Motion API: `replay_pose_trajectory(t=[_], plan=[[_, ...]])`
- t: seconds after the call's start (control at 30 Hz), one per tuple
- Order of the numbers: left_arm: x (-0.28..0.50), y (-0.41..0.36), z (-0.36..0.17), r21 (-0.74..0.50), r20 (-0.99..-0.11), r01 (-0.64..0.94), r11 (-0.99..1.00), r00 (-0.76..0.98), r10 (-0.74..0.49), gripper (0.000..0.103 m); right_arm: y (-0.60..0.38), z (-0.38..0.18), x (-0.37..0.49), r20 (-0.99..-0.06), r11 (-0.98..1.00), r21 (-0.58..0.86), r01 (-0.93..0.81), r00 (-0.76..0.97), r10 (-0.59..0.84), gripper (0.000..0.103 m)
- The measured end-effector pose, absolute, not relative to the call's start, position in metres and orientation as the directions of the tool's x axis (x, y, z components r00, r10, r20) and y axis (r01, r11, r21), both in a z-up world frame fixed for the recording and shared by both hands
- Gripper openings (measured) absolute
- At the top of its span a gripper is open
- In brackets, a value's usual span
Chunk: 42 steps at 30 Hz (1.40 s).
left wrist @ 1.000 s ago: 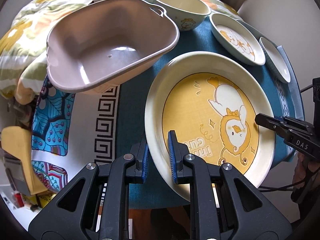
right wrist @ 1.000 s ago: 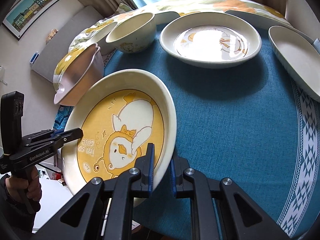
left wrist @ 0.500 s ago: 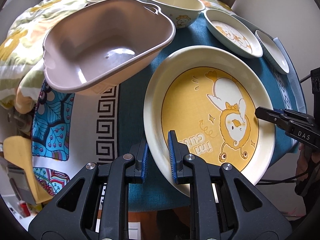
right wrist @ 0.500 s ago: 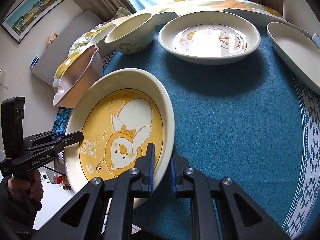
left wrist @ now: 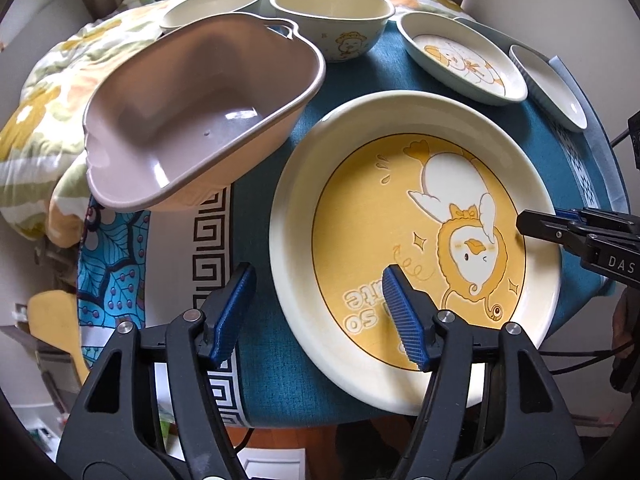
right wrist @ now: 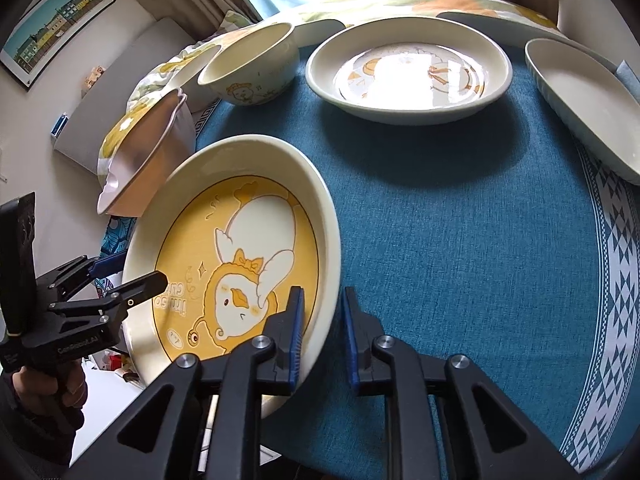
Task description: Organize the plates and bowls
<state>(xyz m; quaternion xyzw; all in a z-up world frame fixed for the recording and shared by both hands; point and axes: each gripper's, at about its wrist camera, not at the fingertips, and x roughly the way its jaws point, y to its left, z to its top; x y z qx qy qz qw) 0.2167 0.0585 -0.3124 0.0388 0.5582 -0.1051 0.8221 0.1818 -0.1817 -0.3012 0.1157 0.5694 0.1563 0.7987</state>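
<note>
Nearest, we see our left gripper point(left wrist: 318, 304) with jaws spread wide, having just been opening; the near rim of the big yellow duck plate point(left wrist: 416, 236) sits between the blue pads point(left wrist: 404, 320), neither pad pressing it, so it is released. Our right gripper point(right wrist: 322, 328) has also just been opening a little; the plate's rim point(right wrist: 320, 240) stands in the gap, and the inner pad looks touching or nearly so, the outer one apart, so we cannot tell if it grips at all. The plate lies on the blue tablecloth point(right wrist: 460, 240) at the table's near edge, partly overhanging it. Left of it, a pinkish-brown basin point(left wrist: 200, 120) rests tilted, partly on a flowered quilt point(left wrist: 48, 112). Farther back sits a duck bowl point(left wrist: 332, 20), with a second cream bowl point(left wrist: 212, 8) beside it. To the right are a smaller duck plate point(right wrist: 408, 68) and a white oval dish point(right wrist: 584, 100) at the far right edge.
</note>
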Motion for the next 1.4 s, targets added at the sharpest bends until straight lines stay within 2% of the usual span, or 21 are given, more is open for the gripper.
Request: replay_pose_trajectory(t=[0.17, 0.4, 0.47, 0.5, 0.53, 0.57, 0.6, 0.67, 0.77, 0.87, 1.0, 1.2, 1.4], plan=[[0.214, 0.057, -0.302, -0.051, -0.924, 0.208, 0.977, 0.361, -0.125, 0.063, -0.184, -0.294, 0.178, -0.879, 0.927, 0.357, -0.113, 0.295, 0.374, 0.024], [0.192, 0.057, -0.255, -0.047, -0.898, 0.183, 0.982, 0.423, -0.122, 0.063, -0.191, -0.242, 0.162, -0.857, 0.932, 0.336, -0.138, 0.365, 0.363, 0.024], [0.184, 0.056, -0.233, -0.06, -0.88, 0.189, 0.98, 0.454, -0.141, 0.063, -0.199, -0.224, 0.154, -0.846, 0.936, 0.33, -0.125, 0.401, 0.351, 0.03], [0.181, 0.054, -0.22, -0.064, -0.865, 0.199, 0.978, 0.478, -0.154, 0.063, -0.205, -0.214, 0.15, -0.836, 0.939, 0.325, -0.115, 0.429, 0.342, 0.049], [0.178, 0.051, -0.209, -0.063, -0.848, 0.214, 0.975, 0.503, -0.165, 0.065, -0.21, -0.205, 0.145, -0.824, 0.939, 0.327, -0.106, 0.454, 0.339, 0.08], [0.177, 0.047, -0.198, -0.055, -0.83, 0.236, 0.97, 0.53, -0.176, 0.075, -0.217, -0.196, 0.14, -0.81, 0.937, 0.334, -0.098, 0.479, 0.339, 0.094], [0.178, 0.042, -0.188, -0.04, -0.811, 0.26, 0.965, 0.556, -0.183, 0.089, -0.225, -0.186, 0.135, -0.792, 0.938, 0.336, -0.084, 0.514, 0.329, 0.103], [0.184, 0.029, -0.171, -0.013, -0.771, 0.306, 0.952, 0.603, -0.205, 0.101, -0.241, -0.169, 0.126, -0.768, 0.952, 0.305, -0.026, 0.584, 0.263, 0.103], [0.202, 0.002, -0.151, -0.02, -0.742, 0.39, 0.921, 0.611, -0.275, 0.101, -0.262, -0.149, 0.112, -0.746, 0.97, 0.237, 0.057, 0.651, 0.143, 0.103], [0.221, -0.03, -0.134, -0.043, -0.718, 0.47, 0.881, 0.599, -0.354, 0.101, -0.28, -0.132, 0.097, -0.711, 0.976, 0.212, 0.055, 0.693, 0.116, 0.103], [0.244, -0.079, -0.114, -0.08, -0.707, 0.555, 0.828, 0.554, -0.44, 0.102, -0.31, -0.124, 0.1, -0.771, 0.98, 0.149, 0.133, 0.636, 0.031, 0.103], [0.303, -0.154, -0.109, -0.139, -0.731, 0.619, 0.773, 0.463, -0.501, 0.101, -0.365, -0.122, 0.126, -0.735, 0.942, 0.279, 0.188, 0.673, 0.083, 0.103], [0.383, -0.223, -0.153, -0.221, -0.807, 0.615, 0.757, 0.321, -0.495, 0.101, -0.418, -0.174, 0.173, -0.772, 0.863, 0.402, 0.307, 0.62, 0.139, 0.103]])
